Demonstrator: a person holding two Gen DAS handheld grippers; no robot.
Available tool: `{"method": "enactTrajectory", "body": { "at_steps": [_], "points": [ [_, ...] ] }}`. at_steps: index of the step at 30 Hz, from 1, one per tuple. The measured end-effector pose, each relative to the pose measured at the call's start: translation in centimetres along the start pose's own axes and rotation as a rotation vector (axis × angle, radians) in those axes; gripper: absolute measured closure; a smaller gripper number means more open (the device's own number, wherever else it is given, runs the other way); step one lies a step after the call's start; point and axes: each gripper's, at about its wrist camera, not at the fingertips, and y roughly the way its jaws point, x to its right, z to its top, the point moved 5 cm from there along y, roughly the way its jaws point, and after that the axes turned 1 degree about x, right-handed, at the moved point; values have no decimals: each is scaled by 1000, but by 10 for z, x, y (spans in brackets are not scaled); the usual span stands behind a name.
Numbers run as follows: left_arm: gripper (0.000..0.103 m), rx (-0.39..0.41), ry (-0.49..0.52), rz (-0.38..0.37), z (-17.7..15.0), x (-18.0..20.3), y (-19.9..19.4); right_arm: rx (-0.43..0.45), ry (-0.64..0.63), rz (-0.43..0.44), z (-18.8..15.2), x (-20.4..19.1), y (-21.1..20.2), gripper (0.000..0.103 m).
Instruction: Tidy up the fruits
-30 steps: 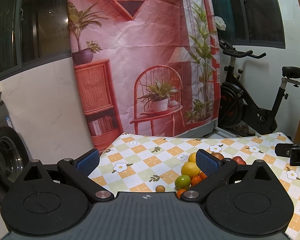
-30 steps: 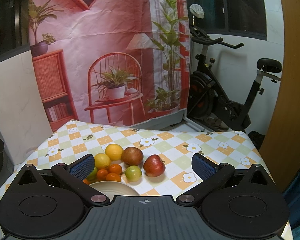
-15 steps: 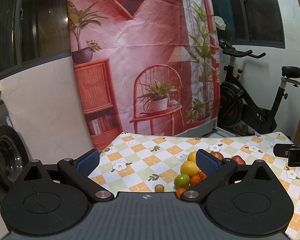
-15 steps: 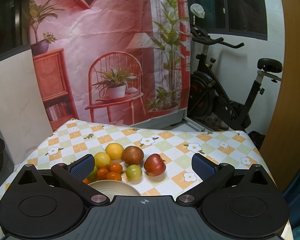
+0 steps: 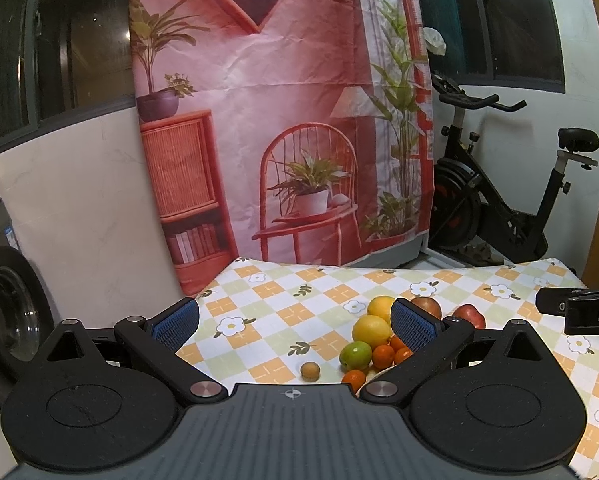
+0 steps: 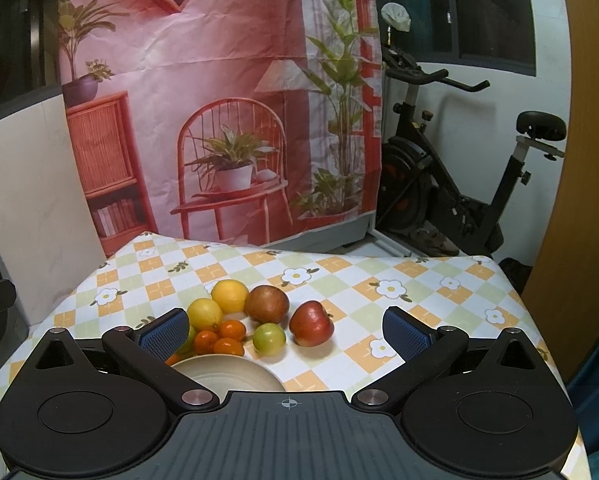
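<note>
A cluster of fruit lies on the checked tablecloth (image 6: 339, 276): two yellow citrus (image 6: 204, 313), a brownish apple (image 6: 266, 304), a red apple (image 6: 311, 323), a green fruit (image 6: 269, 338) and several small oranges (image 6: 219, 338). A beige bowl (image 6: 235, 374) sits empty just in front of them. In the left wrist view I also see a green lime (image 5: 355, 354) and a small tan fruit (image 5: 310, 370) apart to the left. My right gripper (image 6: 285, 330) is open above the bowl. My left gripper (image 5: 295, 322) is open and empty, left of the cluster.
A printed pink backdrop (image 6: 219, 100) hangs behind the table. An exercise bike (image 6: 459, 184) stands at the back right. A washing machine (image 5: 3, 320) is at the left. A wooden panel (image 6: 579, 160) stands close to the table's right edge.
Both grippers have drifted slightly; the fruit has not moved and both stay open.
</note>
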Motion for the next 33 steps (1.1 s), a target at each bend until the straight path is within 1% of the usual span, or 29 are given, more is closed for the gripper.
{"method": "enactTrajectory", "body": {
  "at_steps": [11, 19, 23, 27, 29, 33],
  "points": [
    [0, 1, -11, -1, -1, 0, 0, 2, 1, 1, 0, 0, 0, 0],
    [0, -11, -20, 9, -7, -1, 8, 6, 4, 10, 0, -4, -1, 0],
    [0, -12, -50, 11, -12, -6, 16, 31, -3, 14, -5, -3, 3, 0],
    [2, -3, -56, 12, -20, -9, 28, 73, 0, 1, -20, 15, 19, 0],
    [5, 4, -63, 16, -24, -9, 34, 73, 12, -19, -28, 25, 32, 0],
    [6, 22, -71, 12, -31, -8, 45, 70, 33, -48, -51, 48, 57, 0]
  ]
}}
